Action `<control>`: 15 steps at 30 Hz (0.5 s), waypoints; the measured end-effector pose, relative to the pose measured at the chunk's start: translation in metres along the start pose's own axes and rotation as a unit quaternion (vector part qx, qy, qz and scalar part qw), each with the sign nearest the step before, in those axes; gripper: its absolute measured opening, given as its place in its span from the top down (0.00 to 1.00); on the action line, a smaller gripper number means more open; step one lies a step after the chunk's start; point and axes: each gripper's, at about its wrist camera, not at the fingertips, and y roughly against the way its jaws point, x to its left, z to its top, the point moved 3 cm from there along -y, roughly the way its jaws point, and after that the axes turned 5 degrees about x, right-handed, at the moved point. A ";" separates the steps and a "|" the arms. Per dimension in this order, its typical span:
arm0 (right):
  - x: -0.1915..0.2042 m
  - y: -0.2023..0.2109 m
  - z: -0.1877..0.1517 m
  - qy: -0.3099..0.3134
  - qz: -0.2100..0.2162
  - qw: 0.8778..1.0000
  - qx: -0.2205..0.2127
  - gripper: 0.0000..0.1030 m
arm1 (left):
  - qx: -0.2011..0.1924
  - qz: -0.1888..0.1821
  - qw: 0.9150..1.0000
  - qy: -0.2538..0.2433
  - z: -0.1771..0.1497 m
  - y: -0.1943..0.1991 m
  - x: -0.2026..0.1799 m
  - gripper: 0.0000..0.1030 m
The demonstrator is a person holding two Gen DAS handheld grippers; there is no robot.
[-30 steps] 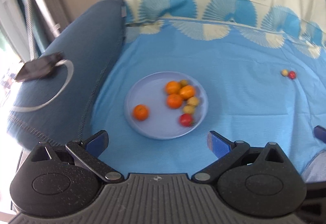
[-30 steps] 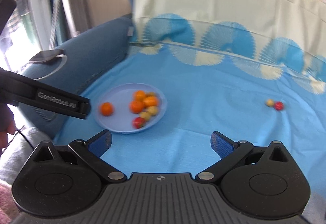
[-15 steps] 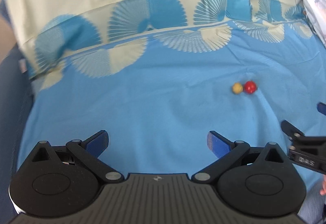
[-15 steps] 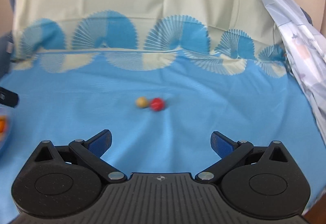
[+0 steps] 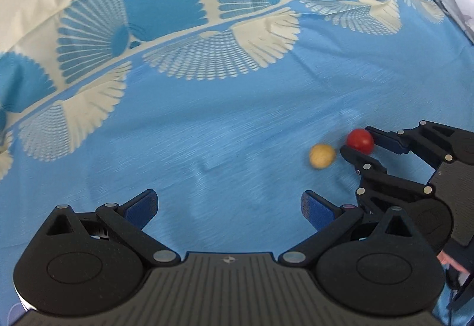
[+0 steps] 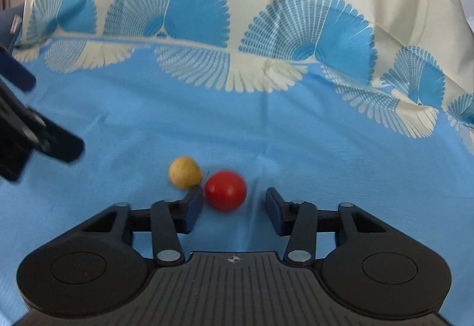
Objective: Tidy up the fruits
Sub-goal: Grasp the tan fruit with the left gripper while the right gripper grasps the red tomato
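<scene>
On the blue fan-print sheet [image 6: 296, 124], 2 fruits left: right gripper [image 6: 234, 204] gapes around the round red tomato [image 6: 225, 190], small yellow fruit [image 6: 184, 172] beside; left gripper [image 5: 229, 206] wide, empty.

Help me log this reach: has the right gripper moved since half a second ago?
Yes. The right gripper has closed in on the small round red fruit, now between its open fingers, beside the yellow fruit.

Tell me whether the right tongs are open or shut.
Open: the right tongs straddle the red fruit, with a gap at the right pad.
</scene>
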 end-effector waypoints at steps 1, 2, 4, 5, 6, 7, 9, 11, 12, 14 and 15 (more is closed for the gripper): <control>-0.003 0.001 0.000 -0.009 -0.004 1.000 -0.002 0.69 | -0.003 -0.007 1.000 -0.003 0.003 -0.002 -0.004 0.00; -0.008 0.004 -0.001 -0.029 -0.009 1.000 -0.002 0.69 | -0.006 -0.015 1.000 -0.008 0.005 -0.003 -0.009 0.00; -0.022 0.013 -0.006 -0.075 -0.030 0.997 0.000 0.69 | -0.012 -0.028 0.999 -0.020 0.010 -0.008 -0.022 0.00; -0.031 0.018 -0.009 -0.096 -0.047 0.994 0.005 0.69 | -0.013 -0.034 0.999 -0.025 0.013 -0.011 -0.031 0.00; -0.041 0.023 -0.012 -0.119 -0.062 0.991 0.008 0.69 | -0.011 -0.040 0.999 -0.030 0.015 -0.015 -0.038 0.00; -0.051 0.025 -0.016 -0.140 -0.075 0.987 0.010 0.69 | -0.009 -0.045 0.998 -0.034 0.017 -0.020 -0.045 0.00; -0.069 0.026 -0.027 -0.174 -0.098 0.980 0.023 0.69 | -0.001 -0.054 0.998 -0.040 0.019 -0.032 -0.058 0.00; -0.078 0.028 -0.036 -0.200 -0.083 0.976 0.012 0.69 | 0.005 -0.070 0.997 -0.027 0.021 -0.041 -0.063 0.18; -0.079 0.027 -0.037 -0.203 -0.083 0.976 0.012 0.69 | 0.008 -0.077 0.997 -0.020 0.021 -0.043 -0.064 0.57; -0.077 0.026 -0.037 -0.195 -0.090 0.977 0.009 0.69 | 0.006 -0.071 0.997 -0.020 0.022 -0.044 -0.063 0.73; -0.076 0.025 -0.037 -0.190 -0.093 0.977 0.007 0.69 | -0.003 -0.073 0.997 -0.016 0.021 -0.040 -0.061 0.73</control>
